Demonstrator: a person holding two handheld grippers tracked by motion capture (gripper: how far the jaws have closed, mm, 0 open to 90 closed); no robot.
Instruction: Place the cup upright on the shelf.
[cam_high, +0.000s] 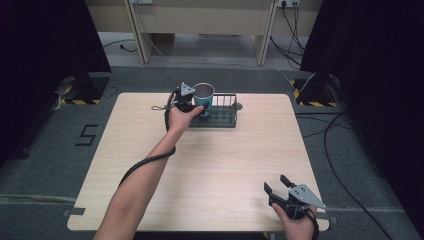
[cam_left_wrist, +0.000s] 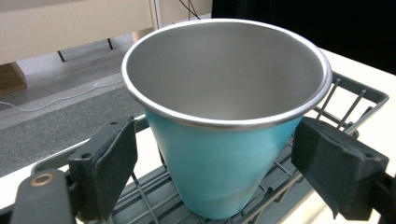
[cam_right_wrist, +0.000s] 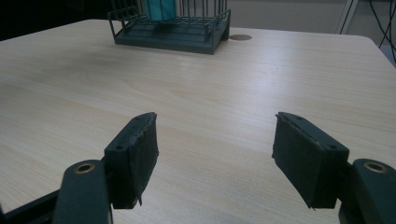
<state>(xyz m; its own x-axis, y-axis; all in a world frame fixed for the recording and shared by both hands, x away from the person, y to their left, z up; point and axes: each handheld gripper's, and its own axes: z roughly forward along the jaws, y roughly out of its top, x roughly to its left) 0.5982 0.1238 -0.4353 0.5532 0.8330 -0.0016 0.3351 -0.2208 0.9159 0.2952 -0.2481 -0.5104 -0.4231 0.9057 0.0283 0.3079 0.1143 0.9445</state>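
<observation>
A teal metal cup with a silver inside stands upright in the left end of a dark wire rack at the table's far middle. My left gripper is at the cup from the near left. In the left gripper view the cup sits between the open gripper, with a narrow gap at the left pad; rack wires lie beneath. My right gripper hovers open and empty over the near right corner, jaws wide apart, facing the distant rack and cup.
A small brown round disc lies on the table just right of the rack. The light wood table is bare between rack and right gripper. Cables trail on the grey floor at the right, and dark curtains hang on both sides.
</observation>
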